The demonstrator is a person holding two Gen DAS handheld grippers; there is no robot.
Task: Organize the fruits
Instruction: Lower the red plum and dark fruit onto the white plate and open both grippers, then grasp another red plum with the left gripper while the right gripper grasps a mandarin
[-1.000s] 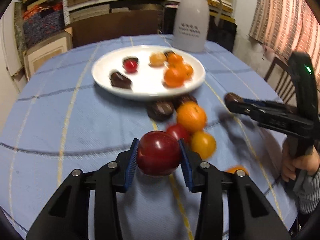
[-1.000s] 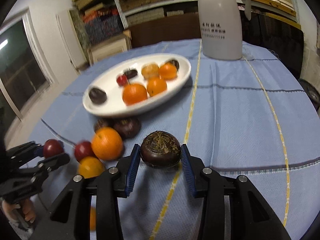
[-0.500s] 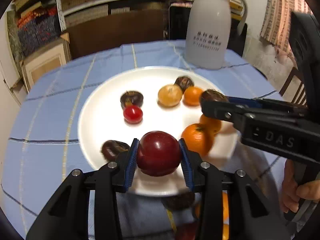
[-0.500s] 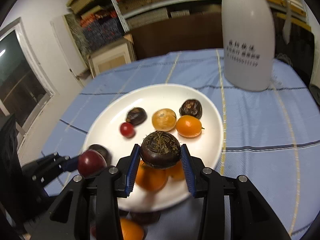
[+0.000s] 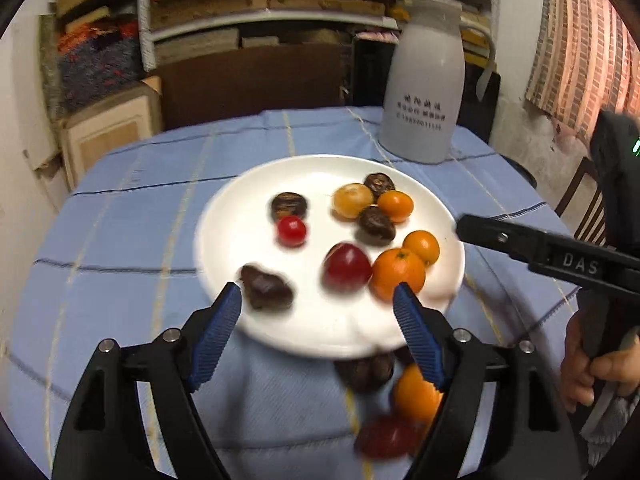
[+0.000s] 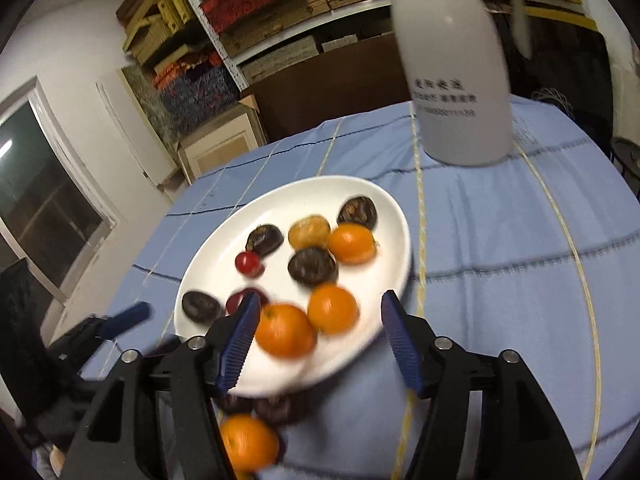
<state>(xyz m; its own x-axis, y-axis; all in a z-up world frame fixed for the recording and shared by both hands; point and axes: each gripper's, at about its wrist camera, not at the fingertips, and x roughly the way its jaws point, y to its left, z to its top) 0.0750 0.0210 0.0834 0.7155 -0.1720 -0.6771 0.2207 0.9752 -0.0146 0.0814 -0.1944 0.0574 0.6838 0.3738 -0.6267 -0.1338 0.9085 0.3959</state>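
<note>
My left gripper (image 5: 318,300) hovers over the near rim of the white plate (image 5: 216,248), its jaws opening with nothing between the pads. The red plum (image 5: 346,266) lies free on the plate just past its tips, beside an orange (image 5: 398,274). My right gripper (image 6: 316,312) is over the plate (image 6: 400,224) too, jaws opening, gripping nothing; two oranges (image 6: 284,336) lie on the plate under it. The dark brown fruit (image 6: 312,266) rests further in. Several other fruits lie on the plate.
Loose fruit lies on the blue checked cloth (image 5: 120,240) in front of the plate: a dark one (image 5: 364,372), an orange (image 5: 416,396), a red one (image 5: 384,436). A tall white jug (image 5: 424,92) stands behind the plate. Shelves fill the back wall.
Both grippers travelled from the loose fruit to above the plate, then opened. The red plum left the left jaws and the dark brown fruit left the right jaws; both now lie on the plate.
</note>
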